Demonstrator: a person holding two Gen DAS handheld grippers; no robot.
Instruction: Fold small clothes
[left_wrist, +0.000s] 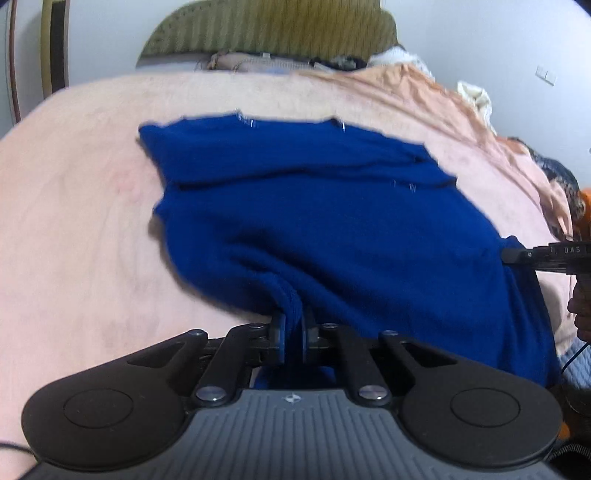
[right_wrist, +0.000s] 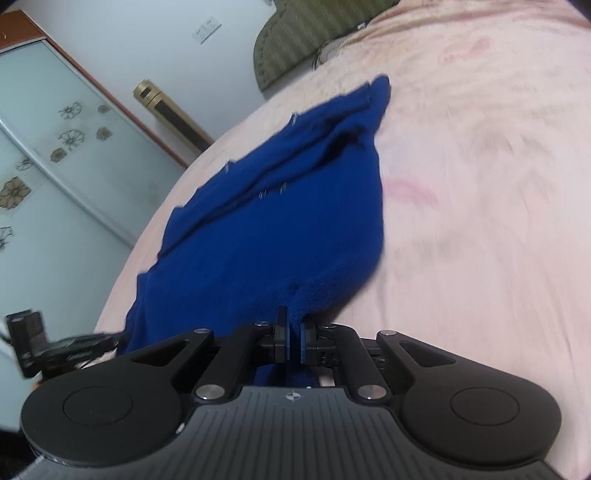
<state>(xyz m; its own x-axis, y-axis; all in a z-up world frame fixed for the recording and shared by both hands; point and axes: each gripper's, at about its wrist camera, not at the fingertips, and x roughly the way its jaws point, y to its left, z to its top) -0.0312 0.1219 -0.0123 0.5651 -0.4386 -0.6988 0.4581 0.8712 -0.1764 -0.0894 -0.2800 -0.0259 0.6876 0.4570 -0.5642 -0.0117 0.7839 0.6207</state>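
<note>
A dark blue knitted garment (left_wrist: 314, 214) lies spread on a pink bed cover (left_wrist: 74, 221), its far part folded into layers. My left gripper (left_wrist: 293, 328) is shut on the garment's near edge, a bunched fold pinched between its pads. In the right wrist view the same blue garment (right_wrist: 277, 221) stretches away to the upper right, and my right gripper (right_wrist: 293, 334) is shut on another near edge of it. The right gripper's tip (left_wrist: 517, 255) also shows at the right edge of the left wrist view, clamped on the cloth. The left gripper's body (right_wrist: 55, 350) appears at the lower left of the right wrist view.
A green striped headboard (left_wrist: 269, 29) stands at the far end of the bed, with pillows and bundled cloth (left_wrist: 476, 96) along the far right side. A glass-fronted wardrobe with flower prints (right_wrist: 55, 147) and a tall gold-coloured unit (right_wrist: 170, 110) stand beside the bed.
</note>
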